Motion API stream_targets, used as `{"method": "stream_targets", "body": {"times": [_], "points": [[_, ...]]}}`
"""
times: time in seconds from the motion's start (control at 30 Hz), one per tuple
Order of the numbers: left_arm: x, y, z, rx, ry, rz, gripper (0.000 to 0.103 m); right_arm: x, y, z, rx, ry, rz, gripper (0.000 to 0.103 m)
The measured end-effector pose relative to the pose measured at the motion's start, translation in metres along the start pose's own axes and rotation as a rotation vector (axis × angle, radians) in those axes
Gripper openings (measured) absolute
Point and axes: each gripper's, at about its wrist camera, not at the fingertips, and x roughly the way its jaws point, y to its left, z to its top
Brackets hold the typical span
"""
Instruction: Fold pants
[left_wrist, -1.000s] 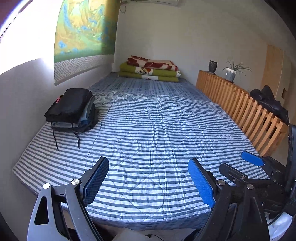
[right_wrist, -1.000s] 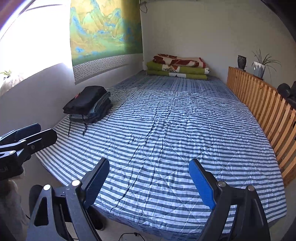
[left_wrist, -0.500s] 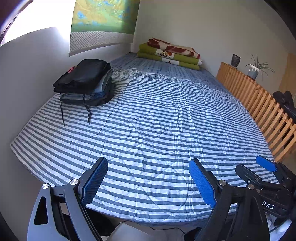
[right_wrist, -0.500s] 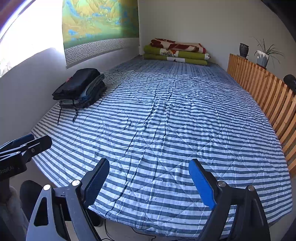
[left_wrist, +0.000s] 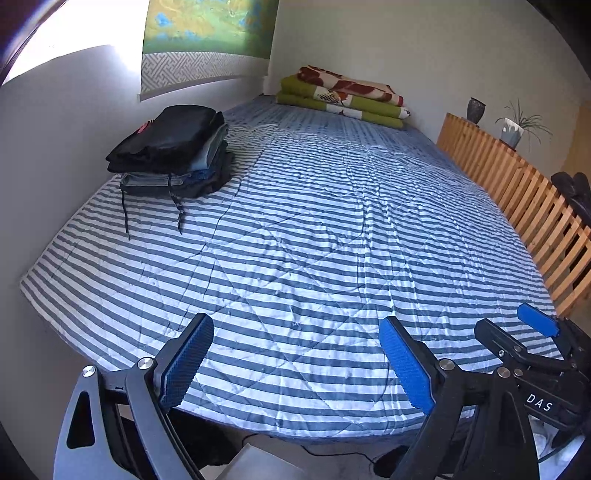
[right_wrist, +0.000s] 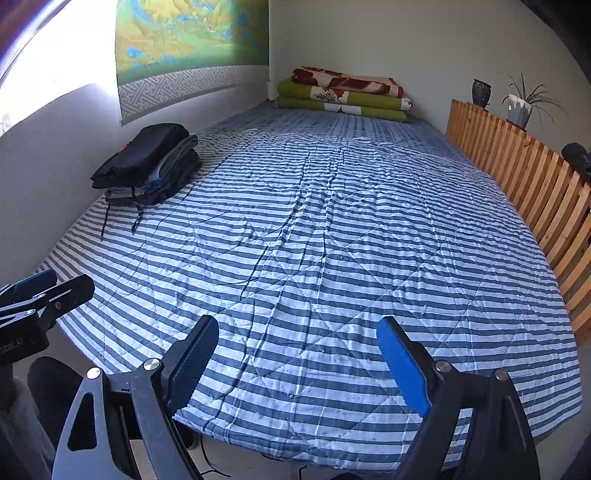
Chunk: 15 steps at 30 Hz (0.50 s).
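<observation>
In the left wrist view, our left gripper (left_wrist: 295, 365) hangs with jaws apart and empty, well short of the stack of folded pants (left_wrist: 171, 149) parked against the wall, which keeps the striped bed (left_wrist: 332, 240) free for folding. In the right wrist view, our right gripper (right_wrist: 297, 365) is likewise spread wide and empty, well apart from that stack (right_wrist: 147, 164), and we see no unfolded pants.

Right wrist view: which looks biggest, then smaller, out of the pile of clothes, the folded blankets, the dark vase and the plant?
1. Pile of clothes
2. Folded blankets, nearly alike; farther away, so unsure
3. Plant
4. Dark vase
</observation>
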Motion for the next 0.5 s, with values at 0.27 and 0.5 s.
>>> {"method": "stream_targets", "body": {"times": [0.27, 0.5], "points": [[-0.0013, -0.0035, -0.0019, 0.001, 0.001, 0.01, 0.094, -0.0014, 0.0036, 0.0002, -0.009, -0.005, 0.008, 0.085], [-0.0022, -0.0049, -0.0011, 0.005, 0.003, 0.006, 0.094, -0.0035, -0.0022, -0.0003, -0.001, -0.007, -0.001, 0.085]]}}
